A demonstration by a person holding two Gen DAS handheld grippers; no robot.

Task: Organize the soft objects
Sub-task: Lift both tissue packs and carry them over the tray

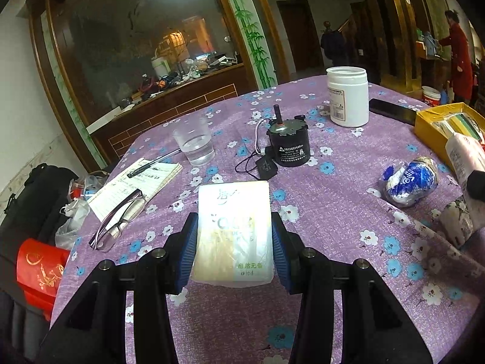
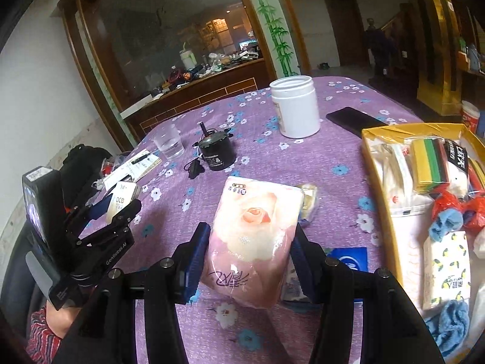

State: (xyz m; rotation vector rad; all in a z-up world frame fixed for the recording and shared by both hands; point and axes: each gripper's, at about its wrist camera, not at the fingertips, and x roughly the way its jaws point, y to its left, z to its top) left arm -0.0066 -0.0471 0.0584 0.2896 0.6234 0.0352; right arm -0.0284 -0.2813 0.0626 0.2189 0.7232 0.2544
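My left gripper (image 1: 233, 242) is shut on a pale yellow tissue pack (image 1: 233, 230), held above the purple flowered tablecloth (image 1: 333, 212). My right gripper (image 2: 248, 251) is shut on a pink tissue pack (image 2: 254, 236) printed with a rose. The same pink tissue pack (image 1: 466, 157) pokes in at the right edge of the left wrist view. The left gripper (image 2: 121, 209) with its yellow tissue pack (image 2: 121, 200) shows at the left of the right wrist view. A yellow box (image 2: 379, 163) at the right holds tissue packs, sponges and blue cloths. A crumpled blue-and-white packet (image 1: 409, 182) lies on the cloth.
On the table stand a white jar (image 1: 348, 97), a black motor (image 1: 289, 145) with wires, a glass of water (image 1: 195, 142), a notebook with pen (image 1: 142, 179), glasses (image 1: 121, 218) and a black phone (image 1: 394, 110). Two persons (image 1: 457, 57) stand far back right.
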